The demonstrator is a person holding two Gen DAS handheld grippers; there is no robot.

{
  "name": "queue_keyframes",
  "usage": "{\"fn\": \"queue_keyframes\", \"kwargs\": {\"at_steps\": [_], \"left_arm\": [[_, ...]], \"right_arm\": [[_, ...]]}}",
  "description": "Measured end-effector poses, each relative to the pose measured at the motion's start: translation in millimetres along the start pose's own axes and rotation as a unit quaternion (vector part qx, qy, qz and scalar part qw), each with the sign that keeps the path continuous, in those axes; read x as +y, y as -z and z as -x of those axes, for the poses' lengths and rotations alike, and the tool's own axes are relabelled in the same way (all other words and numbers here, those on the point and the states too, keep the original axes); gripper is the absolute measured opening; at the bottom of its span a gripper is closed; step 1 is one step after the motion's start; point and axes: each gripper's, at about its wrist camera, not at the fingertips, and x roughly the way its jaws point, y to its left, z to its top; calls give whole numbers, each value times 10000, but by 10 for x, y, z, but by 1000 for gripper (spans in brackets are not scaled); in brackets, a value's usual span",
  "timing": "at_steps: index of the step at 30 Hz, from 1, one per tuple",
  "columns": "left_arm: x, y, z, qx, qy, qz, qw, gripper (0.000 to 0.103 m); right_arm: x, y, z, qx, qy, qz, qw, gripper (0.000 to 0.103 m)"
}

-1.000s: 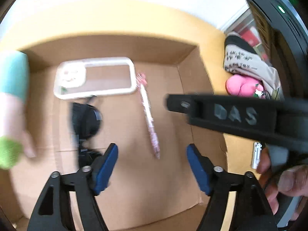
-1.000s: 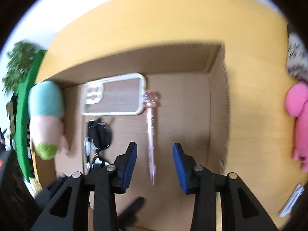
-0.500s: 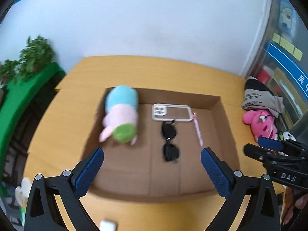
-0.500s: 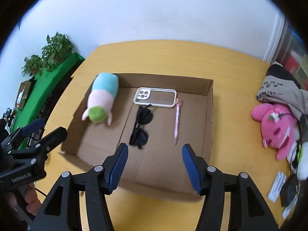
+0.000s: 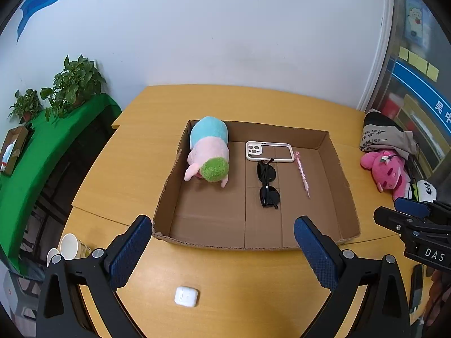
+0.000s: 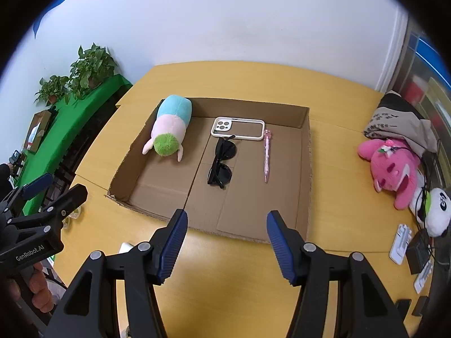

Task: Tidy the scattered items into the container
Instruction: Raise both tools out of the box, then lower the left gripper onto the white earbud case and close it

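While the cardboard box [image 5: 342,174] already holds a plush toy [image 5: 210,152], a phone case [image 5: 269,152], sunglasses [image 5: 267,184] and a pink pen [image 5: 303,176], one item lies outside it — a white earbud case [image 5: 186,296] on the desk [image 5: 135,163], short of the box's near wall. Long axis: roughly parallel to that wall. Left gripper [image 5: 225,249]: jaws spread wide, empty, case just below and between them — judged the nearer tool. Right gripper [image 6: 227,245]: jaws spread, empty, facing the box's near wall.
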Motion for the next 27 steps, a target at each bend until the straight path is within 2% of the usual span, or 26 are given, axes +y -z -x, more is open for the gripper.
{"fn": "queue_keyframes", "kwargs": {"at_steps": [10,17,22,27], "left_arm": [[80,46,113,-69,116,-22,9999,102],[244,114,53,39,161,-29,9999,102],[448,217,-77,267,190,18,9995,102],[804,475,-350,814,276,180,9961,102]], "right_arm": [[47,123,180,-119,193,-67,9997,58],[131,142,158,-80,293,-116,9995,58],[244,143,35,55,270,-95,9996,58],[453,210,-214,353,3,34,9994,58]]}}
